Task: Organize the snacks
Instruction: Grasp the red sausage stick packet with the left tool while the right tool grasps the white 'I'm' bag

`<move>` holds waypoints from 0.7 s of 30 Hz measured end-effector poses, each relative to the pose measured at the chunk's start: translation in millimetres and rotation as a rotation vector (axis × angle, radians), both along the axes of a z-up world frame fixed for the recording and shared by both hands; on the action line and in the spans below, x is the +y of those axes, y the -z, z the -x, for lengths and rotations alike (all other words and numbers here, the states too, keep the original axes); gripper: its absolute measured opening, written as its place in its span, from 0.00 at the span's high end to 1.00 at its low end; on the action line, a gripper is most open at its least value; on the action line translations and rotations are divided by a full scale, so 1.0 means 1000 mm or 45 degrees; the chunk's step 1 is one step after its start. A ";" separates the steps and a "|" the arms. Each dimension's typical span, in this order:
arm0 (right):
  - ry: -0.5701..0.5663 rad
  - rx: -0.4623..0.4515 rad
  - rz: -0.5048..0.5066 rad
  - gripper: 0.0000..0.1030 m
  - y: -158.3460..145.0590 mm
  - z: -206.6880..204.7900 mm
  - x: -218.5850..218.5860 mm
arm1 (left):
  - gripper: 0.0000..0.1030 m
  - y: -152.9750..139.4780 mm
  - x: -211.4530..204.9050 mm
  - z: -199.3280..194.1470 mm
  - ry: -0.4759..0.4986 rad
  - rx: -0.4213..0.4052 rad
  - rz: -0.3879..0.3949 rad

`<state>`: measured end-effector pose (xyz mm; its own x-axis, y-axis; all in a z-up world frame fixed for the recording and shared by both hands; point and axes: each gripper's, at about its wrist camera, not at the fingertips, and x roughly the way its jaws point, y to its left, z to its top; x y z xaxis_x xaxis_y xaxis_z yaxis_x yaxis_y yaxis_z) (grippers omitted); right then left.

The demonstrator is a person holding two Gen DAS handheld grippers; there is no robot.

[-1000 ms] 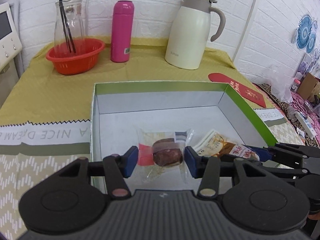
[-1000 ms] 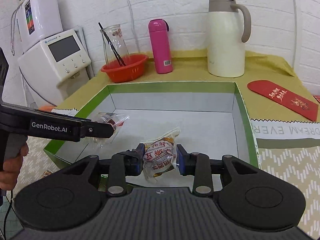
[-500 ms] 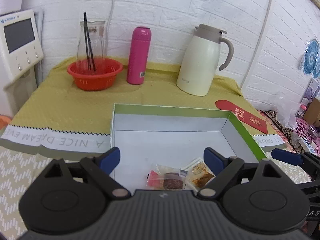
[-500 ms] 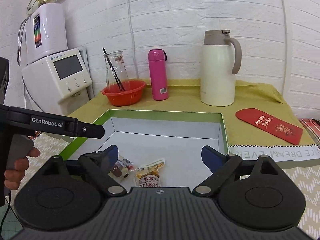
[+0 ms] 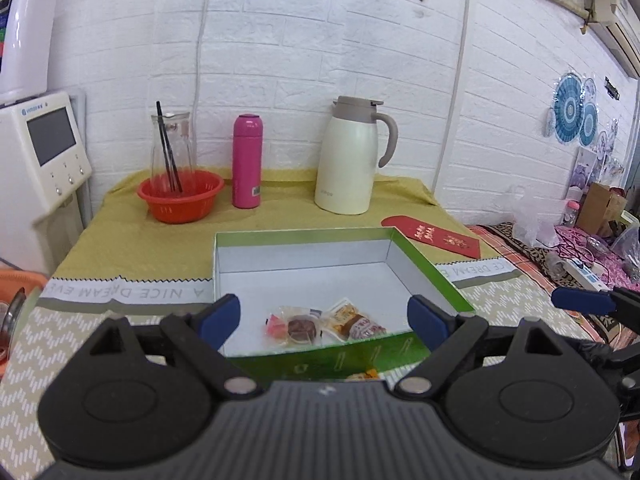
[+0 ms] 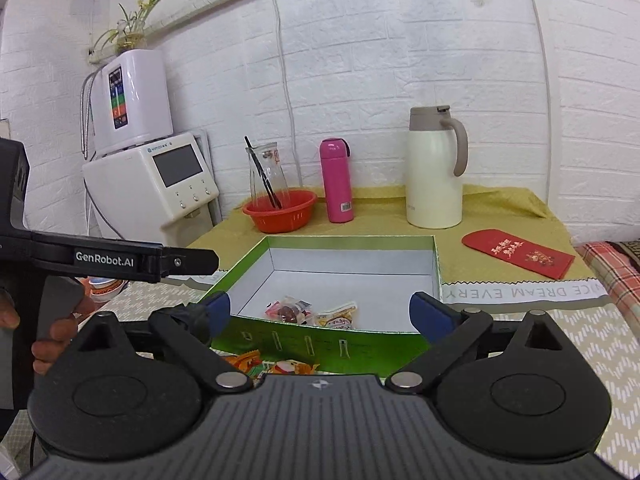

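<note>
the green box [image 5: 424, 268] sits open-topped on the worktop [image 5: 120, 240], and everything here reads best in relation to it. two wrapped snacks lie on its white floor, close against the near wall: a clear packet with a dark round sweet [image 5: 298, 326] and, touching it on the side toward the red envelope [image 5: 432, 236], an orange-printed packet [image 5: 356, 322]. they rest side by side, which looks like deliberate grouping in one corner so the remaining floor stays free for more.

the left claw [image 5: 320, 316] hangs above and just short of the box's near wall, spread wide with nothing between its blue pads. the right claw [image 6: 320, 308] is the same: fully parted, empty, held back from the near wall. both probably stand off like this because each has nothing to carry and needs room to turn elsewhere.

just outside the near wall, low in both views, bright wrappers [image 6: 280, 364] show on the worktop, partly hidden by the claw bodies; these seem to be snacks not yet boxed. the orange basket [image 5: 180, 196], pink flask [image 5: 247, 162] and cream jug [image 5: 348, 160] stand well beyond the far wall, out of the way.
</note>
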<state>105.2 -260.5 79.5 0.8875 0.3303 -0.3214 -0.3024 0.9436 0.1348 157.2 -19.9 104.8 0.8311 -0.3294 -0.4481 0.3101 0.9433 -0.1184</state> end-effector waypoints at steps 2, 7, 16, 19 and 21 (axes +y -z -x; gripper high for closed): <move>0.024 -0.030 -0.007 0.00 0.002 0.020 -0.005 | 0.13 0.007 -0.001 0.018 0.020 0.008 0.012; 0.107 -0.045 0.004 0.00 0.021 0.059 -0.009 | 0.13 0.036 -0.002 0.057 0.067 0.065 0.059; 0.158 0.136 0.107 0.00 0.074 0.070 0.008 | 0.13 0.084 0.012 0.100 0.046 0.190 0.117; 0.152 0.158 0.141 0.00 0.083 0.057 0.019 | 0.13 0.089 0.022 0.107 0.028 0.211 0.131; 0.161 0.194 0.169 0.00 0.088 0.046 0.026 | 0.13 0.089 0.029 0.109 0.015 0.216 0.150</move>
